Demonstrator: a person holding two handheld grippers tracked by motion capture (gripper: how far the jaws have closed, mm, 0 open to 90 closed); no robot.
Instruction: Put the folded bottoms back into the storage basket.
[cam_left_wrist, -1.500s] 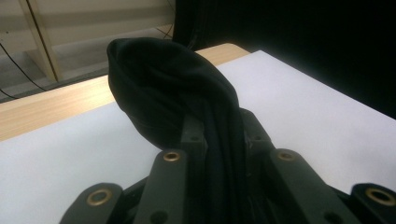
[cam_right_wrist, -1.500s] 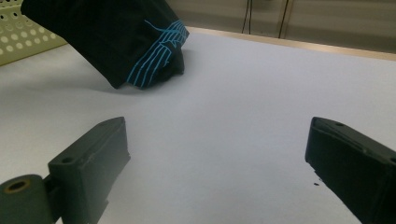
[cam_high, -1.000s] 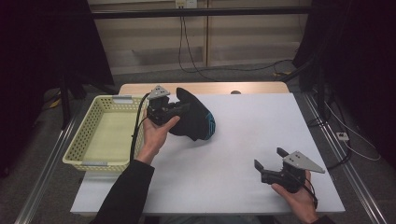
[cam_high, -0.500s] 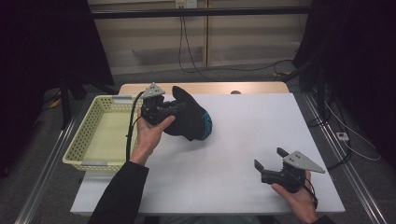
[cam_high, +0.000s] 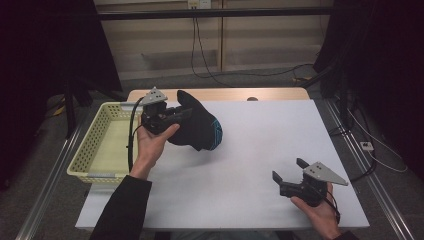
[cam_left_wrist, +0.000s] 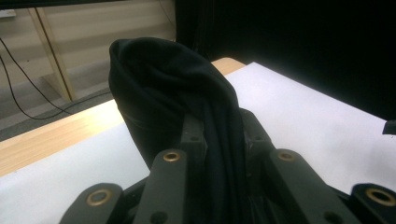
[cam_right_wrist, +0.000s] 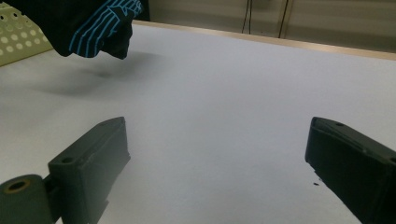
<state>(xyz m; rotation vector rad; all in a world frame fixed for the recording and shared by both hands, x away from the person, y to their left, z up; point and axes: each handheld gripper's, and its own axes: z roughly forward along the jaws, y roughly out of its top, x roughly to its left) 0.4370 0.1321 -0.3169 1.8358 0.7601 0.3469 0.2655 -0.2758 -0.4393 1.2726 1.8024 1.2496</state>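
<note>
A black sock with a blue-striped toe hangs off the white table, pinched in my left gripper, which is shut on it next to the basket. In the left gripper view the dark fabric bunches up between the two black jaws and hides their tips. The striped toe dangles above the table at the upper left of the right gripper view. My right gripper rests at the table's near right corner, open with nothing between its jaws.
A pale yellow perforated basket stands at the table's left edge, just left of the lifted sock. The white table top stretches between the two hands. Cables hang behind the far wooden edge.
My left hand has carried the sock a little to the left and up, towards the basket. The right gripper has stayed where it was.
</note>
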